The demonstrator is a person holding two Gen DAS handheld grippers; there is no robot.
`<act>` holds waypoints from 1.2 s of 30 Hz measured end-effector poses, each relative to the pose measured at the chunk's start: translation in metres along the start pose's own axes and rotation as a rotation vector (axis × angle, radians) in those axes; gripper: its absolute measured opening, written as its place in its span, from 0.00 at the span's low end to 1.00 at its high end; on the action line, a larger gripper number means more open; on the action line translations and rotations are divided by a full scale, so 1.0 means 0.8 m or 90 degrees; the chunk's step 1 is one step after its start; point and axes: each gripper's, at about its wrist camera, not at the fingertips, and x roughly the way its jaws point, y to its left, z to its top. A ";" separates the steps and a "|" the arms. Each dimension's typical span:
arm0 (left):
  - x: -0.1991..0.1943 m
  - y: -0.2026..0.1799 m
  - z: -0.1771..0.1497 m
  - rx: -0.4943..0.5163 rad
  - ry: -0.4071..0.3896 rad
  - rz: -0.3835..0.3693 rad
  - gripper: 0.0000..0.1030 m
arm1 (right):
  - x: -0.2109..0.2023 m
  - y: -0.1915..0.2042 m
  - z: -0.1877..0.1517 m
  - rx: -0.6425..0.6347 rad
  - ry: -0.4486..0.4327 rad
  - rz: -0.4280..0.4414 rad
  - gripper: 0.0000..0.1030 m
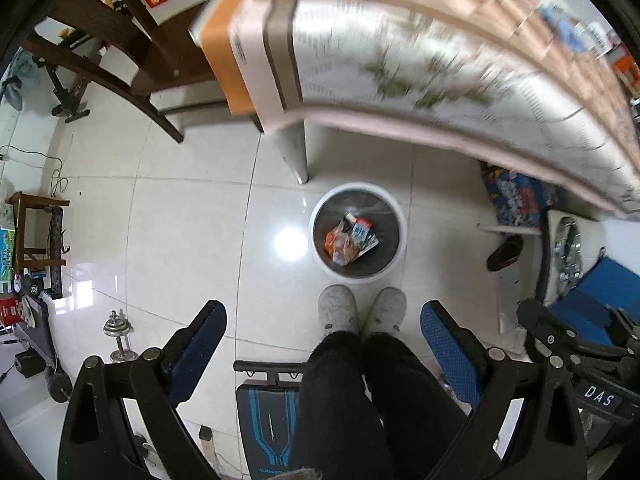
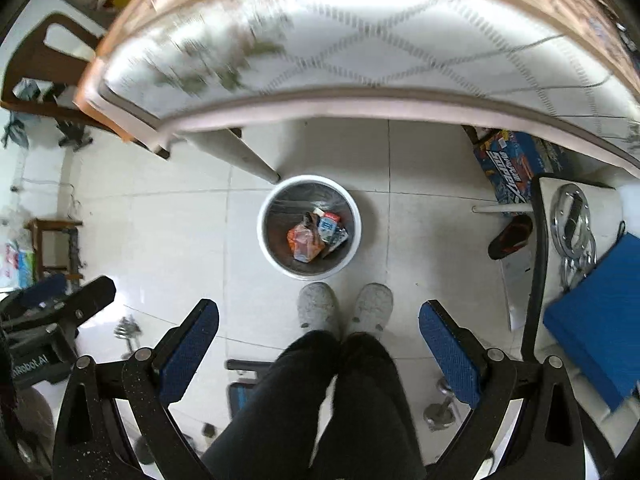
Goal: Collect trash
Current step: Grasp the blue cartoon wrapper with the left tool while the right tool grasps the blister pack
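- I hold both tools above the floor, looking down past my grey slippers (image 1: 362, 308) at the round white waste bin with a grey liner (image 1: 400, 236).
- My left gripper (image 1: 323, 330) has its jaws spread wide, nothing between the blue pads; my right gripper (image 2: 319, 330) likewise stands open and empty.
- Crumpled orange and blue-white wrappers (image 2: 316, 236) lie inside the bin, just ahead of my feet.
- I judge a drop finished; next I should look to the cloth-covered table (image 2: 360, 40) for remaining litter.

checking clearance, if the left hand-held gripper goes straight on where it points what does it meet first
Probably the trash bin on the floor; the open left hand-held gripper aims down near it, though depth is unclear.
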 end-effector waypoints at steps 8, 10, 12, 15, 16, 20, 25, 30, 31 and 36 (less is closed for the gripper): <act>-0.099 -0.042 0.073 0.012 -0.116 -0.006 0.96 | -0.119 -0.028 0.043 0.139 -0.077 0.076 0.98; -0.109 -0.067 0.104 0.022 -0.137 -0.009 0.96 | -0.144 -0.055 0.069 0.178 -0.108 0.074 0.99; -0.115 -0.100 0.143 0.033 -0.156 -0.007 0.96 | -0.162 -0.088 0.092 0.210 -0.126 0.063 0.98; -0.107 -0.143 0.193 0.032 -0.161 -0.009 0.96 | -0.183 -0.168 0.136 0.264 -0.140 0.037 0.99; -0.102 -0.159 0.212 0.029 -0.155 -0.020 0.96 | -0.186 -0.194 0.147 0.280 -0.144 0.029 0.99; -0.062 -0.238 0.291 0.030 -0.128 -0.041 0.96 | -0.187 -0.308 0.198 0.333 -0.136 -0.006 0.99; -0.012 -0.331 0.373 0.046 -0.070 -0.044 0.95 | -0.156 -0.426 0.297 0.279 -0.060 -0.080 0.99; 0.028 -0.403 0.431 0.040 -0.020 -0.038 0.95 | -0.111 -0.486 0.371 0.234 0.013 -0.133 0.99; 0.033 -0.411 0.437 0.038 -0.014 -0.043 0.95 | -0.097 -0.496 0.387 0.226 0.033 -0.138 0.98; 0.063 -0.456 0.467 0.038 0.025 -0.049 0.95 | -0.060 -0.506 0.424 0.188 0.077 -0.125 0.96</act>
